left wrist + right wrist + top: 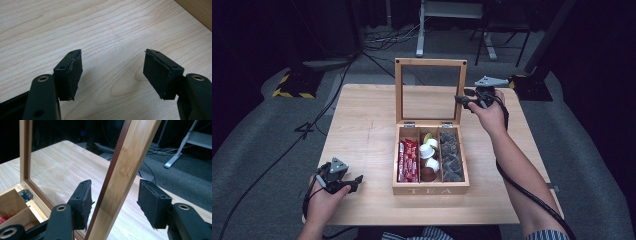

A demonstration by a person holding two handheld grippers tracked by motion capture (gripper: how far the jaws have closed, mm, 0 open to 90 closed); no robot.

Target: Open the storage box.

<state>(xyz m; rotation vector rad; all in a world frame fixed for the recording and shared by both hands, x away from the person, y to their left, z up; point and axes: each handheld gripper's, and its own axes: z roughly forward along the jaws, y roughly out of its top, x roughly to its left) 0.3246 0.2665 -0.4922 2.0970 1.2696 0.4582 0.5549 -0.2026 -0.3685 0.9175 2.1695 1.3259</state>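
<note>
The right gripper (113, 202) straddles the right frame rail of the tea box lid (125, 170), jaws open, pads clear. Support the upright lid (430, 90) squarely to avoid twisting the hinge (26, 194), visible in the right gripper view. The left gripper (354, 182) rests open on the table (362, 130).

The person's left gripper (354, 182) rests low and near, jaws apart, forearm short in frame. The right arm stretches forward, its right gripper (460, 101) raised, jaws spread, pads clear.
</note>
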